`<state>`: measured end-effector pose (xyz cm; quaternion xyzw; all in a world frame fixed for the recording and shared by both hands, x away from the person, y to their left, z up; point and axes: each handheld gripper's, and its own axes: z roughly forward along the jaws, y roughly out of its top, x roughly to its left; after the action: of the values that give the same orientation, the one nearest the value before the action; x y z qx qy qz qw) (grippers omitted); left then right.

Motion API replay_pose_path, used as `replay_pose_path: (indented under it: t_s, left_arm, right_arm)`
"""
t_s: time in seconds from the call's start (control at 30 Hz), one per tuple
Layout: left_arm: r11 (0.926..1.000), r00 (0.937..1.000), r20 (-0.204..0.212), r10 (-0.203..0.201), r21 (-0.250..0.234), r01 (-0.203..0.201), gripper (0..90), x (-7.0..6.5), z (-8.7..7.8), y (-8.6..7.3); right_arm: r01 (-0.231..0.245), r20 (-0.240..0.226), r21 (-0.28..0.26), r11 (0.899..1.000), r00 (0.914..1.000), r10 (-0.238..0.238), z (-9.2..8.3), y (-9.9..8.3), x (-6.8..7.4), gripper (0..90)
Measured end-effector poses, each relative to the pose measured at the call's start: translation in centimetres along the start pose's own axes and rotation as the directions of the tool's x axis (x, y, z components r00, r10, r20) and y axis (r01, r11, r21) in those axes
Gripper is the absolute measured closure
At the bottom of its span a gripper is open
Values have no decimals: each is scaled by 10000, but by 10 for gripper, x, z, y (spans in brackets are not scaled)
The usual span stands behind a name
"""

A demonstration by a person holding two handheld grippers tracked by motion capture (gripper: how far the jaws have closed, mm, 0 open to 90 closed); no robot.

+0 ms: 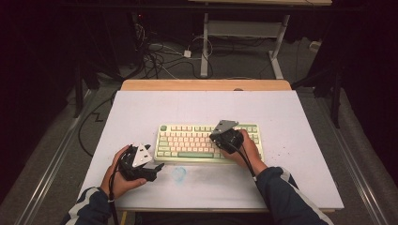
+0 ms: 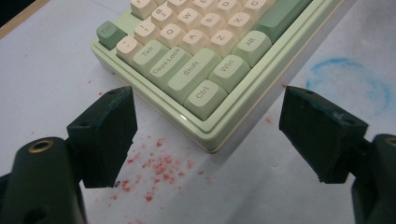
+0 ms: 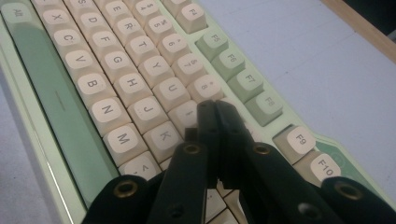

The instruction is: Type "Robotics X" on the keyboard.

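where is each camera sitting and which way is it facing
High view: above the person's side of the table, looking forward and down; both forearms, the left gripper and the right gripper show.
Left gripper view: rides the left gripper, looking between open jaws at the keyboard corner by the Ctrl key.
Right gripper view: rides the right gripper, looking along shut jaws over the keyboard's letter keys.
Shared: all three show the keyboard on the table.

On the white table (image 1: 141,108) the right gripper (image 1: 227,136) hangs over the green keyboard (image 1: 187,140) — the left gripper (image 1: 141,161) sits just beside its near-left corner.
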<state>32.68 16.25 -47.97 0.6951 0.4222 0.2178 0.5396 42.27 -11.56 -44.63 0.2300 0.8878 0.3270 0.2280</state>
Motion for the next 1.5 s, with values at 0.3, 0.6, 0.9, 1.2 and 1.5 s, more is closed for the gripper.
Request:
replay_pose_path:
  t_s: [0.3, 0.6, 0.9, 1.2, 1.5]
  left_arm:
    - [9998, 9999, 24, 121, 125, -121, 182, -1, 0, -1]
    - [9996, 9997, 16, 236, 148, -236, 182, -1, -1, -1]
    - [9994, 9996, 40, 297, 184, -297, 182, -2, -1, -1]
    - [9992, 9995, 26, 330, 206, -331, 182, -2, -2, -1]
    - [9992, 9993, -30, 378, 155, -378, 183, -2, -3, 0]
  right_arm:
    - [-157, -108, 14, 9999, 9998, 157, -1, -2, 0, 900]
    - [-427, -94, -739, 9964, 9991, 421, -17, -2, -3, 873]
    - [-407, 23, -1495, 9879, 9991, 415, -38, -5, -5, 743]
    - [-337, 290, -2094, 9772, 9988, 407, -53, -11, -6, 544]
    - [-164, 876, -2531, 9673, 9954, 398, -66, -19, 1, 333]
